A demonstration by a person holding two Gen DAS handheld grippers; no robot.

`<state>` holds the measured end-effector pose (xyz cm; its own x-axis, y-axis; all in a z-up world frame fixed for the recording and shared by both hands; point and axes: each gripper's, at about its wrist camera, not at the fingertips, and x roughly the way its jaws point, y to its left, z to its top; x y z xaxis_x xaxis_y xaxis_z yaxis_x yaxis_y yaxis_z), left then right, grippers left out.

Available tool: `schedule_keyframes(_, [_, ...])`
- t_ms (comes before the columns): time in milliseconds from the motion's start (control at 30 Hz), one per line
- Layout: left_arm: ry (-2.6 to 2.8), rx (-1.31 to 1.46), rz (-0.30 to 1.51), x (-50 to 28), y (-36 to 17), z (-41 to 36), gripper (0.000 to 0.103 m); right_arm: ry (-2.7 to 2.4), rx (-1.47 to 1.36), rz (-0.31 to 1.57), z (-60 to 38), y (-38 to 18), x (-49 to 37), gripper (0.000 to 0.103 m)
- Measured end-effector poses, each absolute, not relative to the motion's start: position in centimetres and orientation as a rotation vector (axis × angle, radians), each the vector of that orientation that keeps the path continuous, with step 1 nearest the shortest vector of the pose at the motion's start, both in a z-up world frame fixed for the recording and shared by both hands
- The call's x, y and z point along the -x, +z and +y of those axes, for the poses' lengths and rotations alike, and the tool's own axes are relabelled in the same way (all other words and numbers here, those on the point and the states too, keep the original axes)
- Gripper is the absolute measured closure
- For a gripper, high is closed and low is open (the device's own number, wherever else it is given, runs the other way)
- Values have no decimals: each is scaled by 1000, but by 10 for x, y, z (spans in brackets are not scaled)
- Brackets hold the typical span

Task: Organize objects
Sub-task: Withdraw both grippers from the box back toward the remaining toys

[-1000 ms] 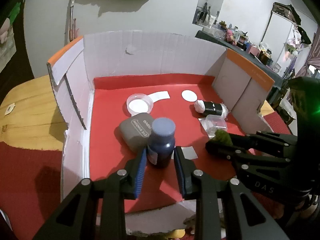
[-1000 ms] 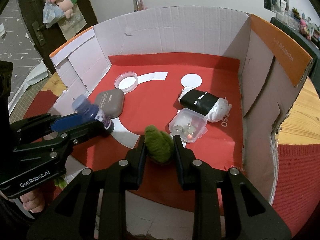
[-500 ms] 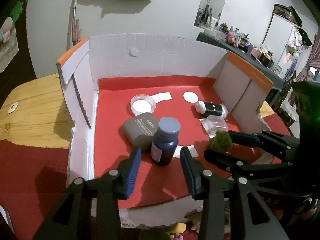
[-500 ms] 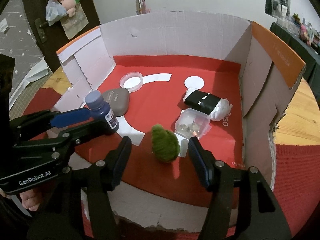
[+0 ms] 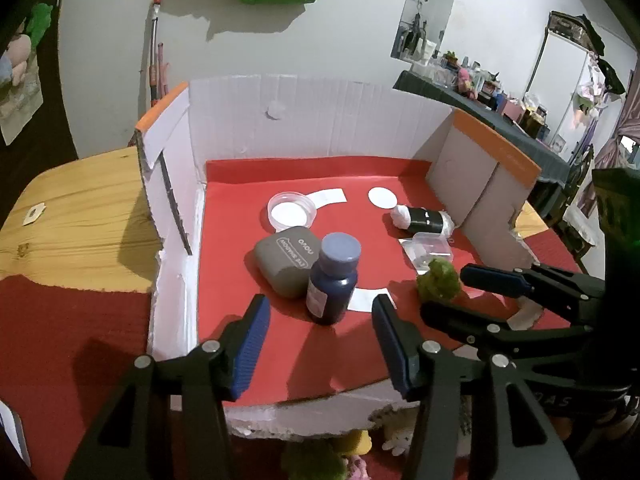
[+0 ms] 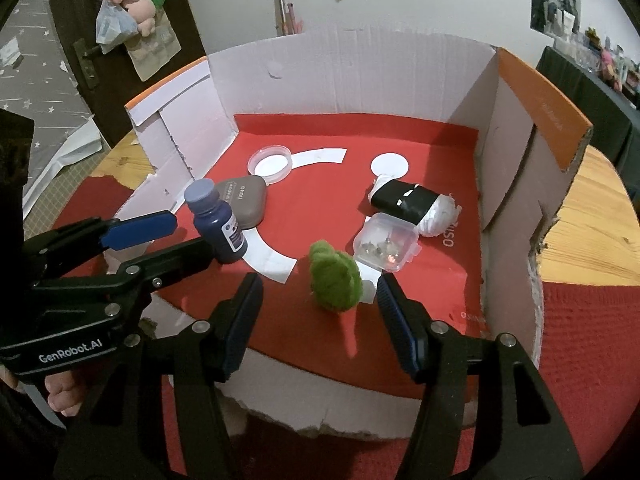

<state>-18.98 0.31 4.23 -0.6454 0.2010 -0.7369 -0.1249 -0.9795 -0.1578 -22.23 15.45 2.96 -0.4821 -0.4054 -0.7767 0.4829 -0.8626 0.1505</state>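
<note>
dark blue bottle [image 5: 333,278] stands upright on the red floor of the cardboard box [image 5: 328,108], toward the near-left part, touching or just beside the grey case [image 5: 286,264] behind it. the left gripper [image 5: 318,334] hovers at the near edge with its jaws spread; they have just been opening, and the bottle sits beyond the tips, its base in line with the gap, with neither blue pad [image 5: 250,344] touching it. green fuzzy ball [image 6: 336,280] rests on the red floor near the middle of the near edge, just beside the clear plastic container [image 6: 384,246]. the right gripper [image 6: 320,320] also has its jaws spread wide and holds nothing; the ball lies just past the tips, in line with the gap, clear of both pads [image 6: 398,328]. further back, a black-and-white roll [image 6: 412,204] lies toward the right wall, and a clear round lid [image 6: 270,164] sits toward the back-left corner. a hand [image 6: 60,394] grips the left tool's handle.
</note>
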Motion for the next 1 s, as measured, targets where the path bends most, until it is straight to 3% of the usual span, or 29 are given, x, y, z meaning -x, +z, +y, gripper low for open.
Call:
schedule_keyframes(633, [2757, 1155, -120, 160, 64, 2, 26, -2356, -1116, 107, 165, 53, 188, 37])
schedule_keyframes(1000, [2790, 1126, -103, 139, 73, 1, 14, -2365, -1071, 134, 166, 65, 158, 23])
